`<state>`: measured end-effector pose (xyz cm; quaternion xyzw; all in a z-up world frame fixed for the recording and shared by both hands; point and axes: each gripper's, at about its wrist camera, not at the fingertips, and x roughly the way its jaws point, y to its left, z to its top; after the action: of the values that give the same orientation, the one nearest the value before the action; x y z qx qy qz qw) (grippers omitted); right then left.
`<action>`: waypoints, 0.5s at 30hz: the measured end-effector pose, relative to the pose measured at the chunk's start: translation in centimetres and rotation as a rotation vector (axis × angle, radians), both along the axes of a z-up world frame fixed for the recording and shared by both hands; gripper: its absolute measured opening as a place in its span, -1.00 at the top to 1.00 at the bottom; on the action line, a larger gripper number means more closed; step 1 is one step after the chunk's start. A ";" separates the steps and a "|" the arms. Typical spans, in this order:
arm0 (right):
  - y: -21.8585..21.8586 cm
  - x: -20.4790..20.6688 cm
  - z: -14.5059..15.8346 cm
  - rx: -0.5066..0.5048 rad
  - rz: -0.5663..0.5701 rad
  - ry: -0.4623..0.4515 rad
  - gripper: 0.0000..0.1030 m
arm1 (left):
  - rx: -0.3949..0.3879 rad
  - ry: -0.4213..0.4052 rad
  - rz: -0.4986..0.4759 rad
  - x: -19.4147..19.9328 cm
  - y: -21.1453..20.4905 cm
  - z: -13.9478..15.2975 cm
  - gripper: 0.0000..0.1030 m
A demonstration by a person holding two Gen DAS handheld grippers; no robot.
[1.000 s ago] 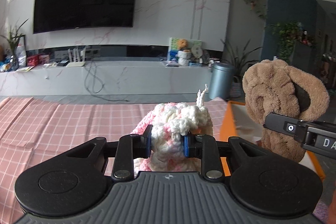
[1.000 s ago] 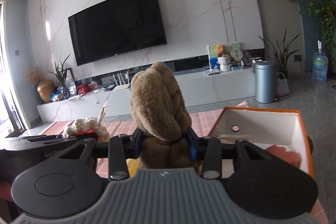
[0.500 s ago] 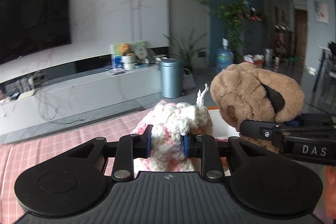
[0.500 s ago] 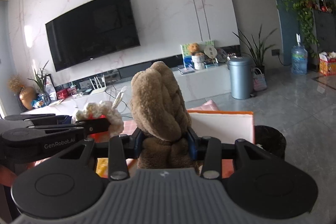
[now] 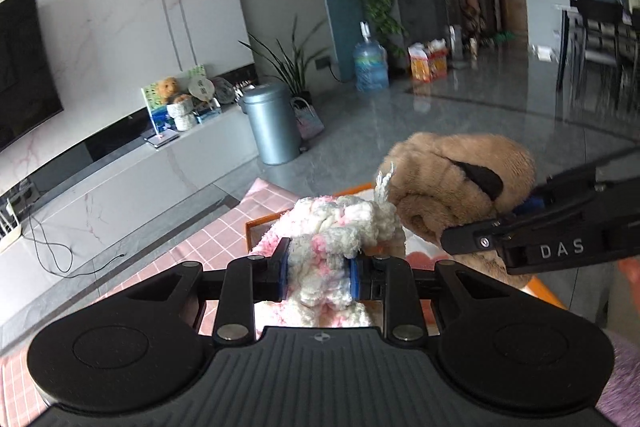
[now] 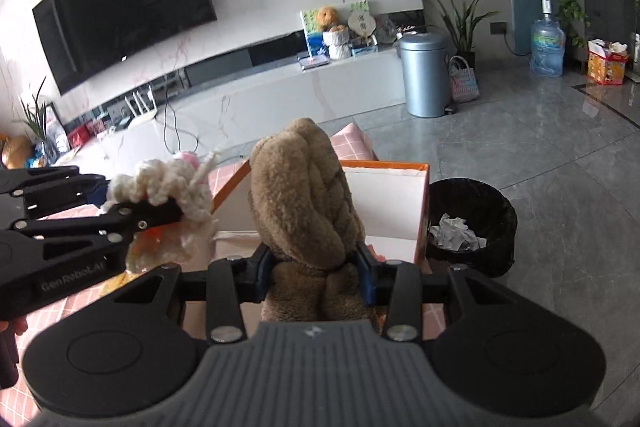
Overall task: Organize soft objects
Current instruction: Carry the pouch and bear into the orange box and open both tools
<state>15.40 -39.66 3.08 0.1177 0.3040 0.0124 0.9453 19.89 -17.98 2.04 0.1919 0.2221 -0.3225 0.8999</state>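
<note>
My left claw (image 5: 318, 277) is clamped on a pink-and-white knitted bundle (image 5: 340, 227), held above the near left edge of the orange box (image 6: 420, 215). My right claw (image 6: 314, 273) grips a brown plush bundle (image 6: 304, 187) just right of it, over the box on the pink-checked surface (image 5: 208, 243).

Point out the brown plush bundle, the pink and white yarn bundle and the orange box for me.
brown plush bundle (image 6: 304, 187), right wrist view, its upper folds.
pink and white yarn bundle (image 5: 340, 227), left wrist view, its top.
orange box (image 6: 384, 195), right wrist view, white inner wall.
</note>
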 end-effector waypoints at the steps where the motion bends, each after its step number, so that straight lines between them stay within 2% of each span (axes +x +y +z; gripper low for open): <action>1: -0.1 0.7 -0.1 -0.024 0.006 0.003 0.20 | 0.017 0.003 -0.008 0.3 -0.3 -0.3 0.41; 3: 0.2 2.3 -0.2 -0.100 0.031 0.015 0.20 | 0.059 0.001 -0.022 0.8 -1.0 -1.0 0.41; 6: 0.0 5.1 -0.7 -0.173 0.125 0.082 0.20 | 0.121 0.003 -0.029 1.7 -1.8 -2.0 0.41; 8: -0.3 7.0 -1.1 -0.228 0.180 0.135 0.19 | 0.146 0.020 -0.033 2.3 -2.3 -2.6 0.41; 11: 0.1 9.1 -1.9 -0.363 0.273 0.174 0.19 | 0.178 0.047 -0.045 3.3 -2.7 -3.3 0.41; 15: 0.3 11.5 -3.0 -0.479 0.392 0.218 0.19 | 0.223 0.078 -0.089 4.3 -3.7 -4.4 0.40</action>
<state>26.88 -39.38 0.07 -0.1682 0.4147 0.1095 0.8875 24.14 -21.64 -2.33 0.2874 0.2828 -0.3425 0.8486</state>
